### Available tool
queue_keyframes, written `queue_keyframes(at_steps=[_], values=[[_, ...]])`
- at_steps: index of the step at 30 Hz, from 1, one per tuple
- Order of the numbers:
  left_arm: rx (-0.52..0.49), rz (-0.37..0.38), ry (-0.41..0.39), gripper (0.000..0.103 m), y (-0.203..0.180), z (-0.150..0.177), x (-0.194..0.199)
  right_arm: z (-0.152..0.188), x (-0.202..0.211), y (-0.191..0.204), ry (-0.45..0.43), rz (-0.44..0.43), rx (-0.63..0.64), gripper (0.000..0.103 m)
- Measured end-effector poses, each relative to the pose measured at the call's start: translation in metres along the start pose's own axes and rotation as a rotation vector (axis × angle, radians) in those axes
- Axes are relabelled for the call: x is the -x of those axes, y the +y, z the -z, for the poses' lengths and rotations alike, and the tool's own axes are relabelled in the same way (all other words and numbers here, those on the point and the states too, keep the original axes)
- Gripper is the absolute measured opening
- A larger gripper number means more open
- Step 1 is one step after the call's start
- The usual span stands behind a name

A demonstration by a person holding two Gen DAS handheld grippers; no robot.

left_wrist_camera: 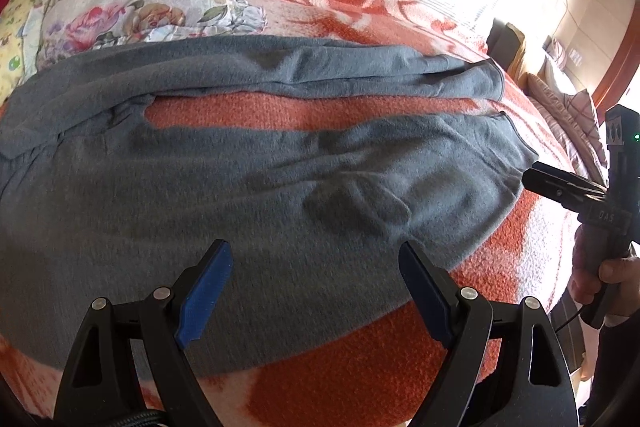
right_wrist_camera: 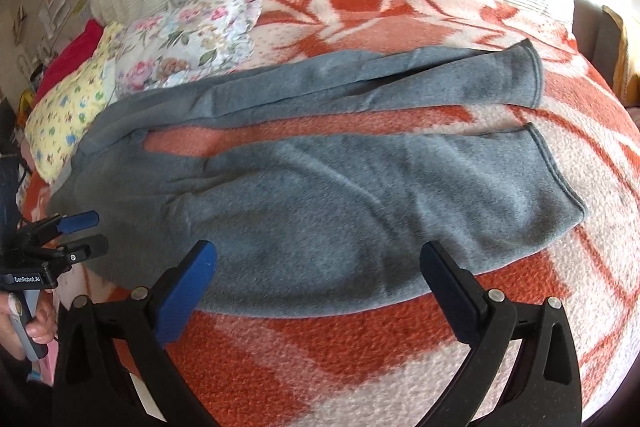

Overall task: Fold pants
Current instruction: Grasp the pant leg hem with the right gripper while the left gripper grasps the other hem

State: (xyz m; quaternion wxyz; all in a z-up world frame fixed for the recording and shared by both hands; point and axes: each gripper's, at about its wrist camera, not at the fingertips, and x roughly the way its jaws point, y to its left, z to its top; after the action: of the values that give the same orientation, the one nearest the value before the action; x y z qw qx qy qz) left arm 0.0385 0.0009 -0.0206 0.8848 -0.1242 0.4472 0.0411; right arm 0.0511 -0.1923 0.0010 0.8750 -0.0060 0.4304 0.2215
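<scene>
Across the bed, an orange-and-white blanket [right_wrist_camera: 360, 347] is lying under the grey pants [right_wrist_camera: 320, 195], which are spreading out flat with the two legs apart, a strip of blanket showing between them, waist toward the floral pillow [right_wrist_camera: 192, 39] and hems toward the other side. No fold is showing yet, so by my judgement the task is only beginning: legs are waiting to be brought together, then the length folded over. Near the waist end, the left tongs [left_wrist_camera: 312, 291] are hovering wide over the near leg, gripping nothing. Close to the near hem, the right tongs [right_wrist_camera: 320, 283] are likewise gaping wide and empty, poised above the near leg's edge.
</scene>
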Motion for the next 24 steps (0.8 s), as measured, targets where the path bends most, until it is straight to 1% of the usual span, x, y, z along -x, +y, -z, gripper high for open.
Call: queue_keyframes(at_steps=[5,7,10,14,17,19,22,24], values=[[-0.045,-0.008,0.006,0.086,0.001,-0.019,-0.01,-0.007,-0.006,-0.018,0.013,-0.026,-0.05,0.102],[-0.072,-0.008,0.01,0.086,0.002,-0.03,-0.015,-0.012,-0.008,-0.026,0.017,-0.024,-0.062,0.102],[-0.104,-0.006,0.011,0.086,0.003,-0.048,-0.024,-0.024,-0.01,-0.038,0.019,0.014,-0.062,0.102],[-0.127,0.025,0.017,0.086,0.003,-0.075,-0.035,-0.047,-0.012,-0.058,0.001,0.065,-0.071,0.102],[-0.166,0.04,0.014,0.086,-0.004,-0.098,-0.044,-0.065,-0.011,-0.076,-0.018,0.094,-0.084,0.102],[-0.213,0.048,0.007,0.086,-0.012,-0.114,-0.051,-0.078,-0.01,-0.086,-0.031,0.104,-0.089,0.102],[-0.296,0.072,-0.007,0.086,-0.025,-0.138,-0.066,-0.098,-0.011,-0.102,-0.04,0.148,-0.08,0.101],[-0.338,0.07,0.0,0.086,-0.031,-0.156,-0.08,-0.113,-0.012,-0.113,-0.05,0.184,-0.063,0.1]])
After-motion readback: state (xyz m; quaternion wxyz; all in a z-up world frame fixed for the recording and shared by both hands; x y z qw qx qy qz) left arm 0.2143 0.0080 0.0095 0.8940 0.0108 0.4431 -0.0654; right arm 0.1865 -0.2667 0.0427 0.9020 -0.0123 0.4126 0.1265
